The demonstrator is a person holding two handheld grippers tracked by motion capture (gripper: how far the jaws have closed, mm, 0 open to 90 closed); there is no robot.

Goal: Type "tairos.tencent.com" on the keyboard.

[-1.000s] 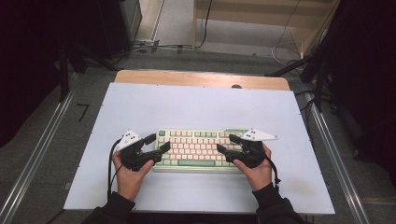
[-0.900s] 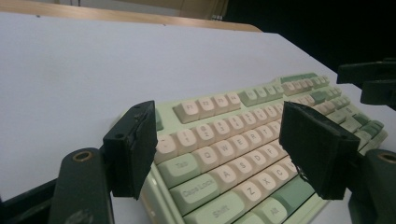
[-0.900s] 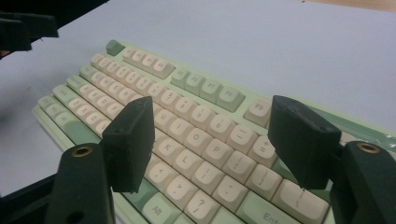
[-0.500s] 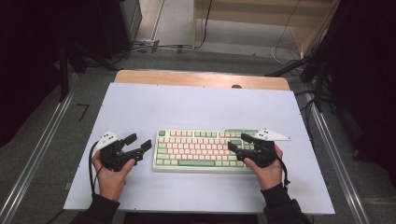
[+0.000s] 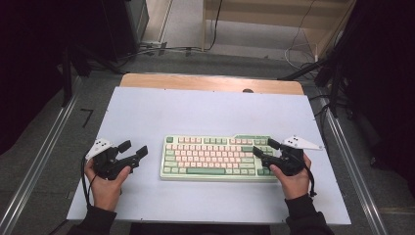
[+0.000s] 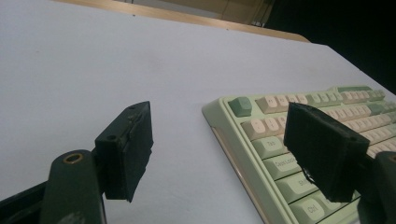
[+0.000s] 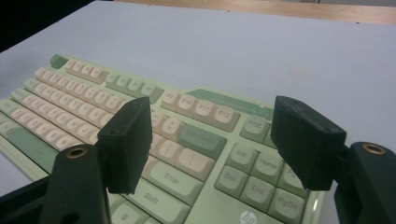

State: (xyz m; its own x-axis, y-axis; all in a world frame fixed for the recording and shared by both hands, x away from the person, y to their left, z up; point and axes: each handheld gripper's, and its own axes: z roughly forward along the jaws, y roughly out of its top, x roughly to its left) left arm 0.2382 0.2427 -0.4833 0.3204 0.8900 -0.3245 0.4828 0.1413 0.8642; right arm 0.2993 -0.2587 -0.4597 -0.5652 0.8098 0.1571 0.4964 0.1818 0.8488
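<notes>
- Since the earlier frames, you have drawn both hands outward from the keyboard [image 5: 218,157]: your left gripper [image 5: 131,152] has left its left end and now sits just beside it over bare table, while your right gripper [image 5: 261,149] has slid to the right end.
- Your left gripper's jaws have just been opening and stand wide, with nothing between them; in the left gripper view its blocky matte black pads [image 6: 126,149] frame the keyboard's rounded near corner [image 6: 224,116].
- Your right gripper's jaws are spread wide too, gripping nothing; its tips hang above the navigation keys, and in the right gripper view the Enter key [image 7: 175,179] lies between the pads.
- The keyboard is a flat rectangular slab in pale green plastic with smooth cream and green keycaps, lying square at the near middle of the table [image 5: 205,110].
- The tabletop is a smooth, matte, pale sheet.
- At the far edge runs a bare wooden strip [image 5: 210,82].
</notes>
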